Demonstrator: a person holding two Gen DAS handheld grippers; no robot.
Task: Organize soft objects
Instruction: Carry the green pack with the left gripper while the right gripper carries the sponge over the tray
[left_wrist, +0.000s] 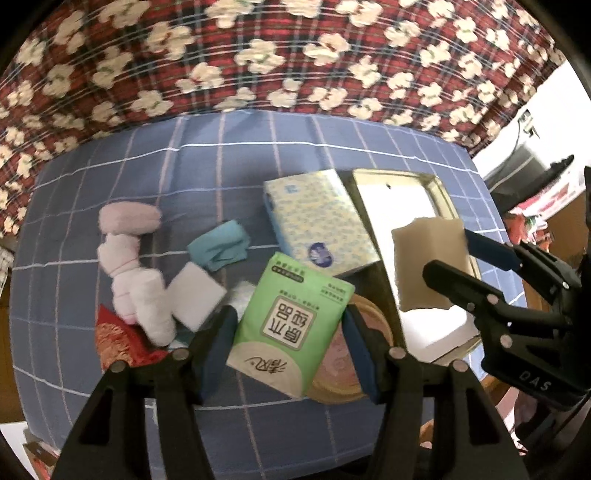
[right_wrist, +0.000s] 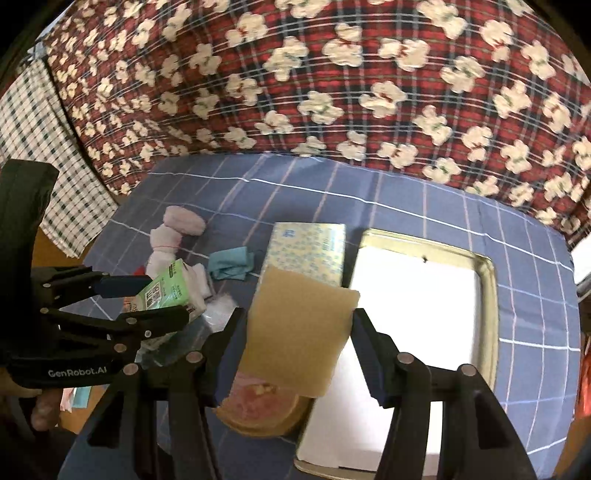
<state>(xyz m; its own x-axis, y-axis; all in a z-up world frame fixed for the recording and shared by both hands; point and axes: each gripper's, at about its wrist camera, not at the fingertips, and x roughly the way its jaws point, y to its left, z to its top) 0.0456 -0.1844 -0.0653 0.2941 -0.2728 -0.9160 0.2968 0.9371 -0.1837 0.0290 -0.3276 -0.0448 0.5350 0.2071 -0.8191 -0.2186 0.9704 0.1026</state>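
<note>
**Two tools aloft, each gripping a soft item over the bench**

The left tool (left_wrist: 290, 343) is clenched on a green tissue pack (left_wrist: 290, 328), its long axis running away from the camera and tilted right, printed face up with dark characters on a white label. The right tool (right_wrist: 295, 339) grips a tan sponge (right_wrist: 295, 328), a plain flat slab standing upright, at the left edge of the white-lined tray (right_wrist: 491, 295). Both hang above the blue checked cloth (right_wrist: 406, 192). A yellow-patterned tissue box (right_wrist: 306, 251) lies just left of the tray; rolled pink socks (left_wrist: 129, 254) and a teal cloth (left_wrist: 219, 249) lie further left.
</note>
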